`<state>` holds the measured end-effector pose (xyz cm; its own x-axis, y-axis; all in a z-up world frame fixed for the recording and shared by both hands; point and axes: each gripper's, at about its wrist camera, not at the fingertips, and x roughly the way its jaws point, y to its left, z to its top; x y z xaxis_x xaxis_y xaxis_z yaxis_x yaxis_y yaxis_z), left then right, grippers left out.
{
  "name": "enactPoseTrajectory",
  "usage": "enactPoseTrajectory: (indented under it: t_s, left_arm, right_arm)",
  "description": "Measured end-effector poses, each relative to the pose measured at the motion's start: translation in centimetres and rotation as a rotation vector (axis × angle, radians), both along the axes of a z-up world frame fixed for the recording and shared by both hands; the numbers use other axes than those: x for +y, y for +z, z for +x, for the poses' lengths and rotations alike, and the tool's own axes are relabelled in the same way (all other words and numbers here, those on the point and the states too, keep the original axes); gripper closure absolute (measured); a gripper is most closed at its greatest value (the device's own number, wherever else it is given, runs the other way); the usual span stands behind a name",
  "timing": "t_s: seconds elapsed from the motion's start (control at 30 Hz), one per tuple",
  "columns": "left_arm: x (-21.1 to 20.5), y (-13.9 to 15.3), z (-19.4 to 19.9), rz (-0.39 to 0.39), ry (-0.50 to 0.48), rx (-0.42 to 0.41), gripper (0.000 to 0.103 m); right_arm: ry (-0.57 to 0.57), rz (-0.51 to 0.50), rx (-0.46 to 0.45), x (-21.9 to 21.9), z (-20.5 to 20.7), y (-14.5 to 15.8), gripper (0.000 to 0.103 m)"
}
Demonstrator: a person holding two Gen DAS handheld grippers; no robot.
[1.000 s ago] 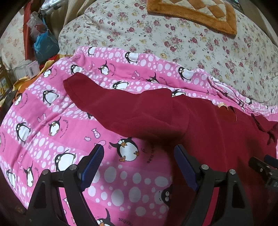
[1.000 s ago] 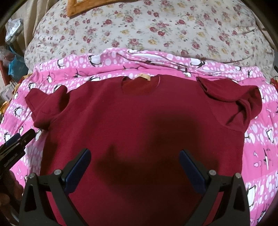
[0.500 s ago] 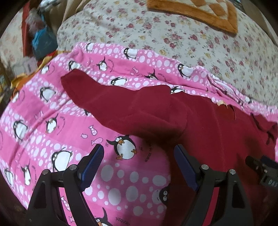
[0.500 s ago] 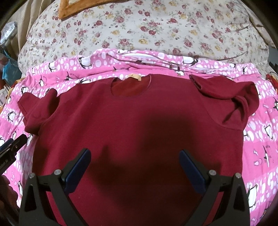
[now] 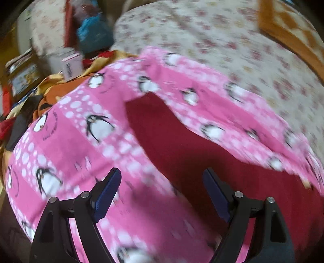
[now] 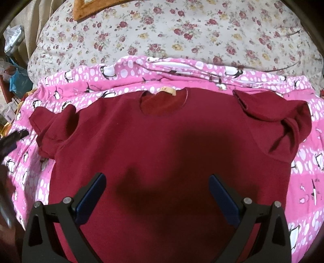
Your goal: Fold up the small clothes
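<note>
A floral bedspread (image 6: pixel 182 30) covers the bed at the back of both views, with an orange-bordered patchwork cushion (image 6: pixel 87 10) lying on it. In front of it is spread a pink penguin-print blanket (image 6: pixel 303 172), dotted white, and on that blanket lies the dark red T-shirt (image 6: pixel 162 141), flat and front up, neckline toward the floral bedspread.

The right tool (image 6: pixel 157 195) hovers over the lower middle of the shirt's body, its two blue-padded fingers spread wide and gripping nothing; its shadow falls on the cloth ahead of it. The shirt's sleeve (image 6: pixel 283 121) on the right of that view is folded in on itself and bunched; the other sleeve (image 6: pixel 52 129) lies creased at the left edge.

The left wrist view is blurred. There the left tool (image 5: pixel 162 191) is also spread open and empty, one finger over pink blanket, the other over red cloth (image 5: pixel 182 145). In the right wrist view this tool shows as a dark blur near the left sleeve.

A tan label (image 6: pixel 168 90) sits at the collar.
</note>
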<state>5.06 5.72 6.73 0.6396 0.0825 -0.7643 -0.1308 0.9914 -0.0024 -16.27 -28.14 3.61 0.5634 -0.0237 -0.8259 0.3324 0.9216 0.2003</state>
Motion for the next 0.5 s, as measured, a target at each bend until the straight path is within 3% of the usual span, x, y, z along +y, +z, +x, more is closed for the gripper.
enactPoseTrajectory:
  t_s: [0.13, 0.3, 0.4, 0.43, 0.5]
  left_arm:
    - [2.6, -1.9, 4.5, 0.034, 0.094, 0.027, 0.049]
    - [4.0, -4.5, 7.9, 0.006, 0.145, 0.072, 0.062]
    - [4.4, -5.9, 9.1, -0.02, 0.152, 0.097, 0.079]
    - [4.4, -5.9, 9.2, -0.033, 0.149, 0.086, 0.09]
    - [4.6, -5.8, 9.4, -0.101, 0.107, 0.066, 0.103]
  right_arm:
    - [0.024, -0.005, 0.012, 0.1, 0.0, -0.2, 0.0]
    - [0.035, 0.009, 0.036, -0.2, 0.3, -0.8, 0.0]
    - [0.04, 0.0, 0.045, -0.3, 0.5, -1.0, 0.0]
    - [0.041, -0.004, 0.046, -0.3, 0.5, -1.1, 0.0]
    - [0.038, -0.006, 0.046, -0.5, 0.5, -1.1, 0.0]
